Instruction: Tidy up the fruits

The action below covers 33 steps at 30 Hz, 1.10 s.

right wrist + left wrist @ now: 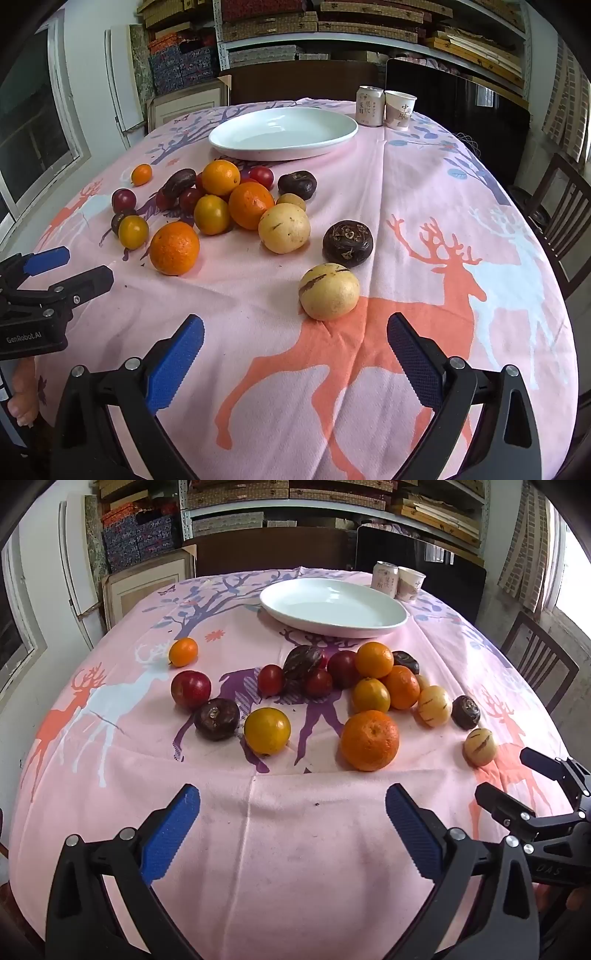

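Observation:
Several fruits lie loose on the pink deer tablecloth: oranges (369, 740) (174, 248), a yellow-orange fruit (267, 731), red plums (191, 688), dark round fruits (217, 719) (347, 243) and pale yellow striped melons (328, 291) (479, 747). A white plate (334, 607) (282, 133) stands empty behind them. My left gripper (293, 812) is open and empty over the near cloth, short of the fruits. My right gripper (295, 336) is open and empty, just short of the nearest pale melon. Each gripper also shows at the edge of the other's view.
A drink can (368, 106) and a paper cup (400, 109) stand at the table's far edge behind the plate. Wooden chairs (565, 218) stand to the right. Shelves with boxes fill the back wall.

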Motion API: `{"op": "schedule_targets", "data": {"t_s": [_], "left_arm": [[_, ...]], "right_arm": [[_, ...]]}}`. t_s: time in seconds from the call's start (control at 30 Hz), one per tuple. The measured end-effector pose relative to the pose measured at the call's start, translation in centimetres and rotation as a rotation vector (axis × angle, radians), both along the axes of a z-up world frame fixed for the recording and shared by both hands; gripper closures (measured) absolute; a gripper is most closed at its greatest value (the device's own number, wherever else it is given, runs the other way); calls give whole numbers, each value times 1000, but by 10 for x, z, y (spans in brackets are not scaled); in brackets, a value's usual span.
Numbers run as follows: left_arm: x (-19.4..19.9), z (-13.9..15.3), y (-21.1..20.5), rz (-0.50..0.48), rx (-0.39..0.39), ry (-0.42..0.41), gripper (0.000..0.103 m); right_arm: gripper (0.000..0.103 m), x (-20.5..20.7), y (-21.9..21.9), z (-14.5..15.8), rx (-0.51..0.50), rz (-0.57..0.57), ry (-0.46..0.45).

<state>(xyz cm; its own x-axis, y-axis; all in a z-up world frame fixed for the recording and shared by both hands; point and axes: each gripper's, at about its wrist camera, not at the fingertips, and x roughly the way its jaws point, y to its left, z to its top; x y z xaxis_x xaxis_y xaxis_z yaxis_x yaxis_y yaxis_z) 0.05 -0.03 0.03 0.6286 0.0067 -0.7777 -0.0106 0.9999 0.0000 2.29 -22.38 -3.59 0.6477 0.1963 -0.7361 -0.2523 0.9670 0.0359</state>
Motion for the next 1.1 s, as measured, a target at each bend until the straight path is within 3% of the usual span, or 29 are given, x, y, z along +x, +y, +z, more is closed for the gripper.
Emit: {"op": "schedule_targets", "data": {"t_s": [1.1], "left_arm": [[-3, 3, -6, 5, 11, -13, 4]], "right_arm": [[4, -6, -5, -1, 12, -4, -7]]}}
